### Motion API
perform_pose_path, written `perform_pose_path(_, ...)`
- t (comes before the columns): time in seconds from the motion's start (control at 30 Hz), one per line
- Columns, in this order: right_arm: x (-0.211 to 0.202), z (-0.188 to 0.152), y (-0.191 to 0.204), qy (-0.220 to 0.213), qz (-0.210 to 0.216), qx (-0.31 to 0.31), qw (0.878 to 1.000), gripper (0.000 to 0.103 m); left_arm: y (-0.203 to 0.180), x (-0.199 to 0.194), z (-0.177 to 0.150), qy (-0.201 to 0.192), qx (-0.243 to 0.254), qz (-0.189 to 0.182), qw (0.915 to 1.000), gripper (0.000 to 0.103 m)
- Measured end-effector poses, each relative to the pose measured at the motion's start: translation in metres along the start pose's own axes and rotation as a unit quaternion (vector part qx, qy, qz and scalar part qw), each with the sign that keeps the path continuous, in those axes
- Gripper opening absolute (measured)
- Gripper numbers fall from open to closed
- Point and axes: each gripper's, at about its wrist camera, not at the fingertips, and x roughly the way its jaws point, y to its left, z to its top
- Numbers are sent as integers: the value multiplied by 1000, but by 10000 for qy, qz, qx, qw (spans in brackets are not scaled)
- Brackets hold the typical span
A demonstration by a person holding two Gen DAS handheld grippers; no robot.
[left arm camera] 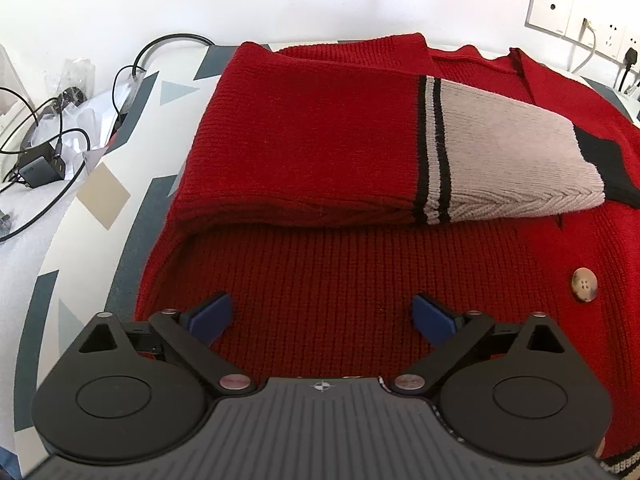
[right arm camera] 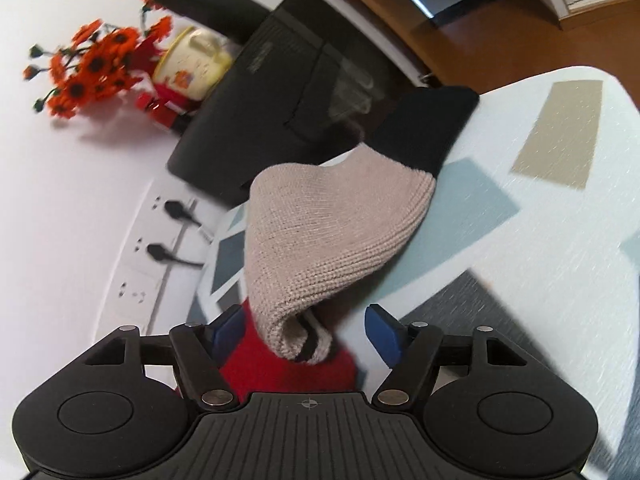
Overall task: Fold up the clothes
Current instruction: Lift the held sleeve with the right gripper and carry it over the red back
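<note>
A red knitted cardigan (left arm camera: 320, 280) lies spread on the desk (left arm camera: 100, 216), whose top carries a pattern of grey-blue, dark teal and beige shapes on white. In the left wrist view one sleeve (left arm camera: 320, 140) is folded across the body of the garment: it is red for most of its length, then crossed by two black stripes (left arm camera: 432, 148), then beige, and ends in a black cuff (left arm camera: 608, 168) at the right. A round pale button (left arm camera: 585, 285) with four holes sits on the front panel to the right, below the folded sleeve. The left tongs (left arm camera: 322, 316) hover over the lower part of the cardigan with their blue pads (left arm camera: 216, 312) spread wide apart and nothing between them. To the left of the desk lie black cables and a black charger (left arm camera: 40, 170), and wall sockets (left arm camera: 580, 20) show at the upper right. The right wrist view is blurred. There the other sleeve (right arm camera: 336, 232) rises in a bunched beige fold, its black cuff (right arm camera: 428, 128) lying toward the far edge of the desk (right arm camera: 560, 260). The right tongs (right arm camera: 306, 332) stand open, blue pads (right arm camera: 382, 330) apart; the striped, crumpled end of the sleeve sits in the gap near the left pad, with red knit beneath it, not clamped. Beyond are orange artificial flowers (right arm camera: 92, 68), a cream mug (right arm camera: 196, 64), a black case (right arm camera: 288, 92) and wall sockets with black plugs (right arm camera: 160, 240).
</note>
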Motion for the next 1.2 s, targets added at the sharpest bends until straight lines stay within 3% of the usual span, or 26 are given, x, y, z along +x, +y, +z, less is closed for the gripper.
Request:
perform_pose_path(0.13,20,17,-12,-242,-16,350,9991,51,-2,0,0,-40,71,64,9999,101)
perform_pose_path(0.33,50,43,-30,-604,-40,874,9943,47,-1,2,1,5,50,69,10000,103)
perform_pose_path(0.47,66,66,-40,-834,-54,1156,9898,40,-8,0,0,-146,327,221,9991,103)
perform_pose_path(0.63,80,92,-64,-912,-37,2095,9735,10,-25,-4,-5,-419,655,590,9952,103)
perform_pose_path(0.77,61,86,-37,-1003,55,983,9901,9,-28,-7,-2,-377,735,657,9944,102)
perform_pose_path(0.83,48,79,-23,-1015,223,607,9927,9,-29,-11,0,-361,777,587,9946,102)
perform_pose_path(1.07,2,46,28,-732,913,-258,9928,8,-38,-40,-5,-706,808,-215,9940,102)
perform_pose_path(1.2,-17,12,79,-244,1415,-1131,9832,8,-31,-40,-4,-560,546,-491,9957,102)
